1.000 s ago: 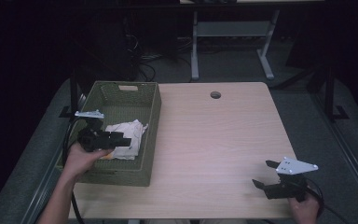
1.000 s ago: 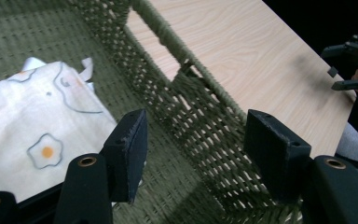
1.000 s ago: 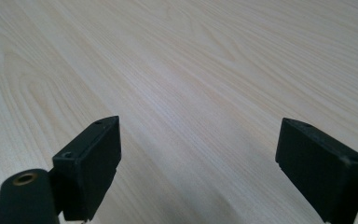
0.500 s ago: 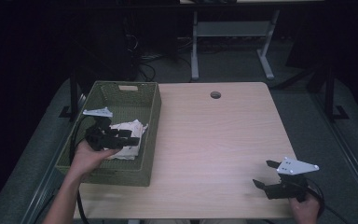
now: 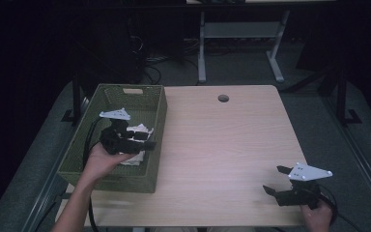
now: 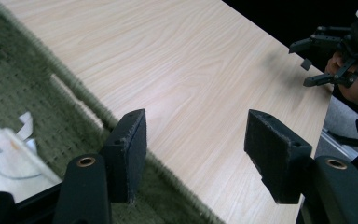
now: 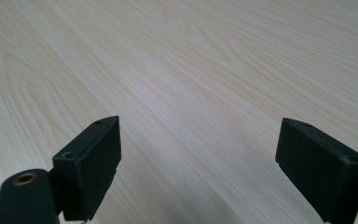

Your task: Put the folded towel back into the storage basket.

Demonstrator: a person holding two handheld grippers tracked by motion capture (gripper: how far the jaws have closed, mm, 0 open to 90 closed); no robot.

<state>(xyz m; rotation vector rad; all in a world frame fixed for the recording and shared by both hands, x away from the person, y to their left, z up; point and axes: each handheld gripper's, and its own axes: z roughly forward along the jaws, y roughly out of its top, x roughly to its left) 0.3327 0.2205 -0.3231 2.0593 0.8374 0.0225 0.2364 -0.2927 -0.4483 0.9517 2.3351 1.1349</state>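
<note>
2 grippers, both with jaws apart and empty. Left gripper (image 5: 142,140) hangs over the green basket (image 5: 157,116) holding white paper (image 6: 4,158). Right gripper (image 5: 276,180) sits low over the bare wooden table (image 5: 222,140).

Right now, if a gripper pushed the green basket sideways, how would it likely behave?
The green basket looks like light mesh, so it would probably slide easily on the smooth table. Its low, wide shape makes tipping unlikely. The walls may flex slightly.

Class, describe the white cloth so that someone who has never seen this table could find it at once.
Start at the light wooden table and go to the green basket on its left side. The white cloth lies crumpled on the basket floor, just beside the left gripper. It is the one pale, soft thing against the dark green mesh.
</note>
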